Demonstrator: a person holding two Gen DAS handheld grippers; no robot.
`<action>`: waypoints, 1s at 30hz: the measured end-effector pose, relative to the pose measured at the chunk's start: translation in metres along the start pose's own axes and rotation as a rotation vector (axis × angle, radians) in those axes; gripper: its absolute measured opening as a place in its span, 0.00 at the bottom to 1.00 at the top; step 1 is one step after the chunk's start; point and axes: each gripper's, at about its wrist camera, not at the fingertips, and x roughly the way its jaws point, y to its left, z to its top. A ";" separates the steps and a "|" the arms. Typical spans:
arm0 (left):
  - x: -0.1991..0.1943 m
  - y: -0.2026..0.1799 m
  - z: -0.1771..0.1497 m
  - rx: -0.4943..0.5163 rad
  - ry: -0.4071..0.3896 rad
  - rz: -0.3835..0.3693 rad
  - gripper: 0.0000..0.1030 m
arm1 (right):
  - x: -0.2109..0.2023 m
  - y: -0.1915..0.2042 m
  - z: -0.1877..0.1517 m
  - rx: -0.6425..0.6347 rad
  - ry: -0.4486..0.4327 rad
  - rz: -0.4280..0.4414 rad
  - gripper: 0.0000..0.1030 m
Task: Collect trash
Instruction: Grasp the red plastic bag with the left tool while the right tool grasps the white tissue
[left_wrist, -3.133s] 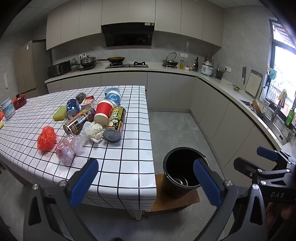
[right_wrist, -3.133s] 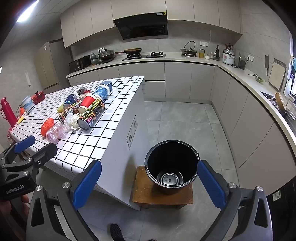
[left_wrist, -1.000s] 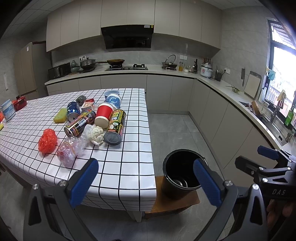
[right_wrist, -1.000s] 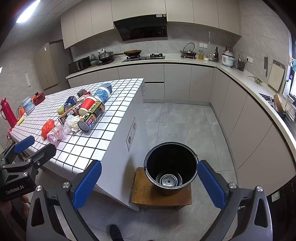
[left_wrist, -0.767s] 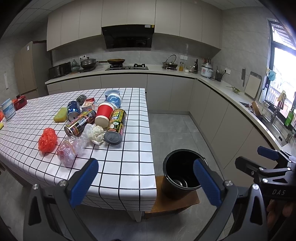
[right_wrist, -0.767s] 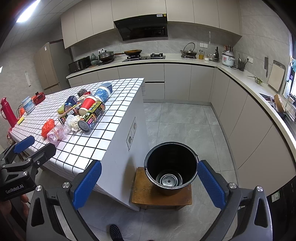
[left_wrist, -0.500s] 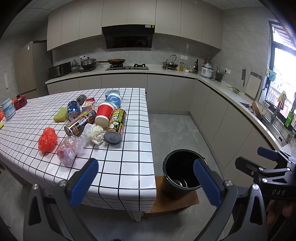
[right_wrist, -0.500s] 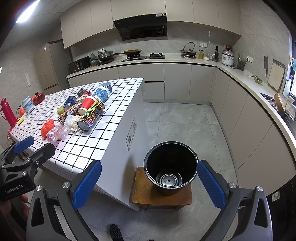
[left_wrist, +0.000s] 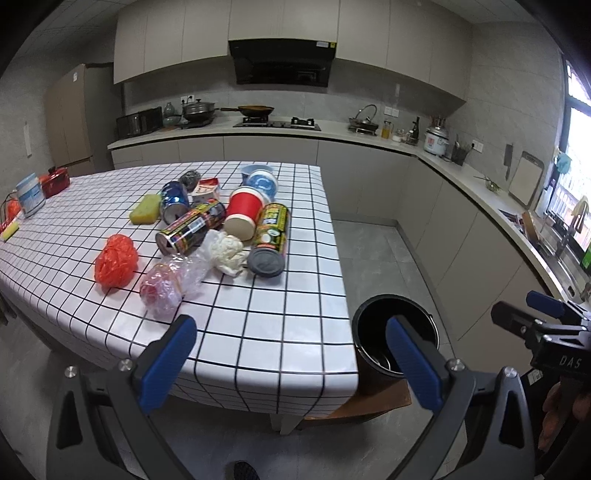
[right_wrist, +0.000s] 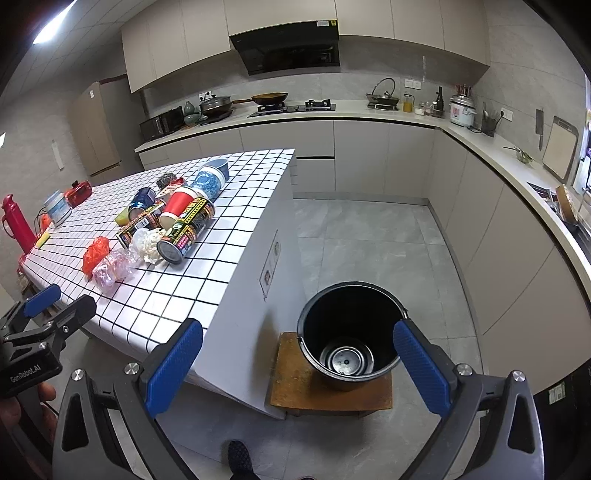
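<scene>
Hardly anything has shifted in three seconds: left gripper (left_wrist: 291, 354) and right gripper (right_wrist: 297, 363) still hover, jaws released, trash (left_wrist: 207, 232) untouched on the desk (left_wrist: 280, 332), bucket (right_wrist: 351, 332) waiting.

- A black bucket (right_wrist: 349, 332) stands upright on a low wooden stool on the floor, right of the table's near corner; a round metal piece lies at its bottom.
- Two printed cans lie on their sides on the table: the green-yellow can (left_wrist: 271, 230) with its grey end facing near, and the dark can (left_wrist: 190, 227) to its left.
- A red paper cup (left_wrist: 243, 212) lies tipped between them.
- A white crumpled wad (left_wrist: 227, 251) touches a clear plastic bag (left_wrist: 171, 282); an orange bag (left_wrist: 114, 260) sits further left.
- A blue can (left_wrist: 173, 205), a yellow sponge (left_wrist: 144, 208) and a blue-white cup (left_wrist: 260, 181) lie farther back.
</scene>
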 end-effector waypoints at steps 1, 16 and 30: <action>0.002 0.004 0.001 -0.001 0.003 0.003 1.00 | 0.003 0.004 0.002 -0.001 0.001 0.000 1.00; 0.036 0.128 0.012 -0.119 0.029 0.129 1.00 | 0.061 0.076 0.040 0.026 0.040 0.085 1.00; 0.083 0.224 0.008 -0.176 0.101 0.115 0.87 | 0.142 0.200 0.060 -0.066 0.123 0.202 0.69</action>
